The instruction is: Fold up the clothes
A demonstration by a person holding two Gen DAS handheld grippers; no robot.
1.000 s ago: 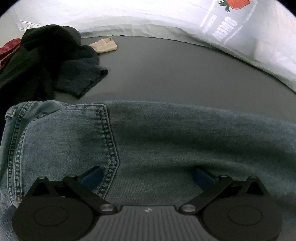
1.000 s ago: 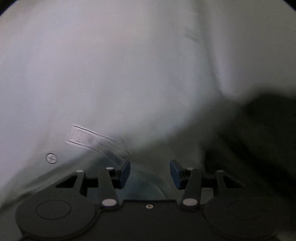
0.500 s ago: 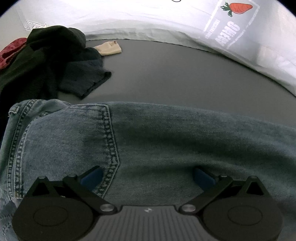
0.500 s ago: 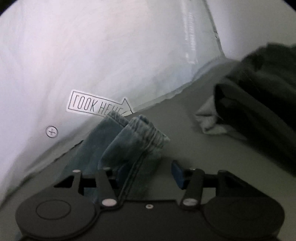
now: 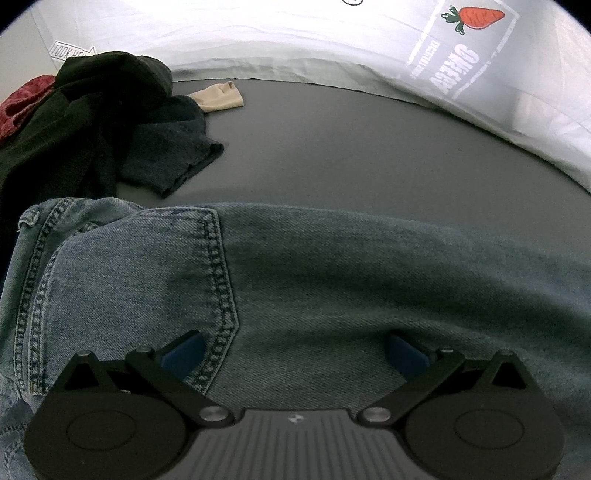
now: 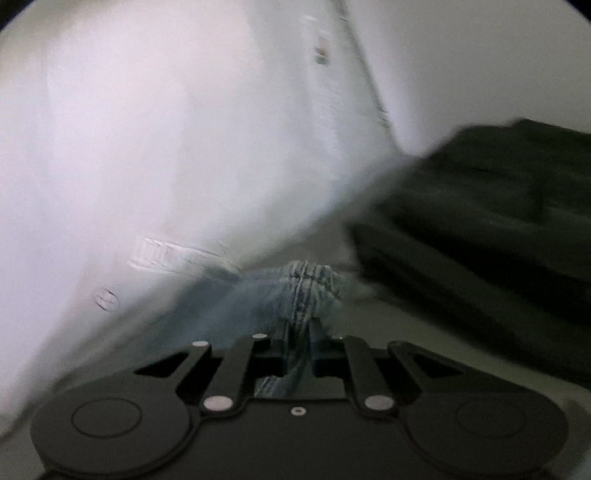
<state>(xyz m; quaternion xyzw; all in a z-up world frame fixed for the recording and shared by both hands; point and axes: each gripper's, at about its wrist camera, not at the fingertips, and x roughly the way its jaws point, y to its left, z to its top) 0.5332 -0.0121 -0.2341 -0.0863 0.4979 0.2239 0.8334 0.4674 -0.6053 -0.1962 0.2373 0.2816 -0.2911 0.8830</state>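
Observation:
A pair of blue jeans (image 5: 332, 280) lies across the dark grey table, its back pocket (image 5: 140, 280) at the left. My left gripper (image 5: 293, 352) is open, its blue pads resting low on the denim just below the pocket. In the blurred right wrist view, my right gripper (image 6: 298, 332) is shut on the hem end of the jeans leg (image 6: 306, 284), which bunches up just past the fingers.
A heap of dark clothes (image 5: 85, 122) with a red garment (image 5: 22, 107) and a beige piece (image 5: 219, 98) lies at the far left; it also shows at the right in the right wrist view (image 6: 487, 206). A white sheet with a carrot print (image 5: 476, 16) borders the table's far side.
My right gripper has closed on the jeans leg hem, which lay between its open fingers half a second ago, and it is moving. The left gripper has barely moved.

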